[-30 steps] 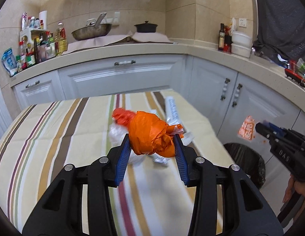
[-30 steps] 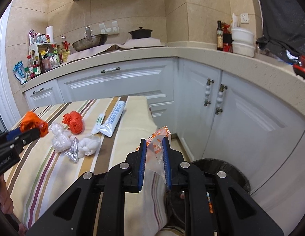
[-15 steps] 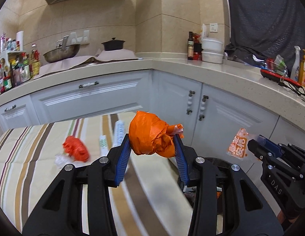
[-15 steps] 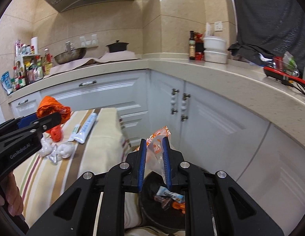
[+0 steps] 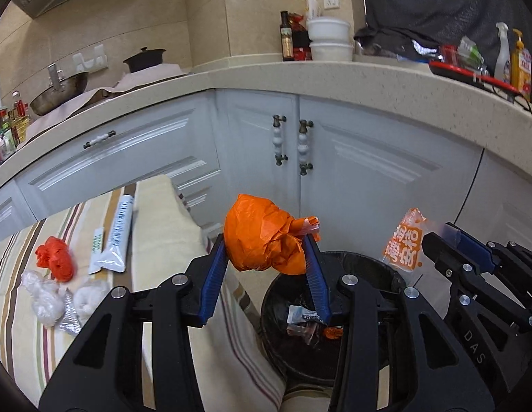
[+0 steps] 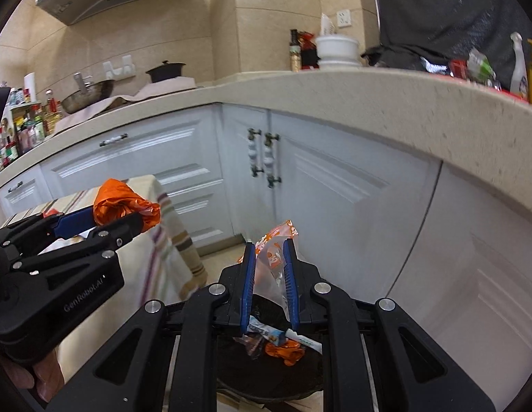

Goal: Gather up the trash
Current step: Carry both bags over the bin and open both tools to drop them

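Observation:
My left gripper (image 5: 266, 257) is shut on a crumpled orange plastic bag (image 5: 259, 240), held over the near left rim of a black-lined trash bin (image 5: 369, 267) on the floor. My right gripper (image 6: 269, 250) is shut on a clear and orange snack wrapper (image 6: 276, 240), held above the same bin (image 6: 231, 370); the wrapper also shows in the left wrist view (image 5: 405, 240). Wrappers lie inside the bin (image 6: 283, 343). More trash lies on the striped table: a red bag (image 5: 54, 262), a white tube (image 5: 116, 237), clear wads (image 5: 42, 295).
The striped tablecloth (image 5: 162, 240) hangs beside the bin on the left. White cabinet doors (image 5: 334, 158) and a beige counter (image 5: 369, 79) curve close behind the bin. Bottles, bowls and a wok stand on the counter.
Both grippers swung right from the table to above the trash bin, each still holding its piece. The bin's inside has come into view below them.

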{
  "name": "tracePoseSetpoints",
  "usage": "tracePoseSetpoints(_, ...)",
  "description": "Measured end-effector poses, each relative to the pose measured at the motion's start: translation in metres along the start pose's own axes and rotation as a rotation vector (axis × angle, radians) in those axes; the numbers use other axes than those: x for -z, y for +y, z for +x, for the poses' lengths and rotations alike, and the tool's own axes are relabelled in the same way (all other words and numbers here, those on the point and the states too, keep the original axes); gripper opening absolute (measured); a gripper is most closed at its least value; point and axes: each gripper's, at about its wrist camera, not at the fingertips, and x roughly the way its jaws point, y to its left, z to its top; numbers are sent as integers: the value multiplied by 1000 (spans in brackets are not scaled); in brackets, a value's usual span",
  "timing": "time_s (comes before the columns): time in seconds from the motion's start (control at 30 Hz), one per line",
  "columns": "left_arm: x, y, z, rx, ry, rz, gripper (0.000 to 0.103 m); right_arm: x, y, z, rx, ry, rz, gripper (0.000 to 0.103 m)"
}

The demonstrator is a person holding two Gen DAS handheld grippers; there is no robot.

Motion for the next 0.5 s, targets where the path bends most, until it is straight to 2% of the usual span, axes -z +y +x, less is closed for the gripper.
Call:
tracePoseSetpoints(0.03, 0, -5, 5, -4, 5, 7, 57, 1, -5, 4, 10, 1, 6, 20)
tracePoseSetpoints(0.1, -1, -10, 13, -7, 11, 12, 58, 2, -12, 9, 30, -3, 22, 36)
tracePoseSetpoints(0.17, 0, -13, 18, -6, 23, 13, 60, 2, -19, 12, 43, -9, 42, 41)
tracePoseSetpoints(0.23, 1, -12, 19, -5, 33, 7, 67, 1, -22, 14, 48, -11, 51, 43)
tracePoseSetpoints(0.5, -2, 14, 8, -29, 23, -27, 71, -6, -10, 14, 30, -22, 52, 46)
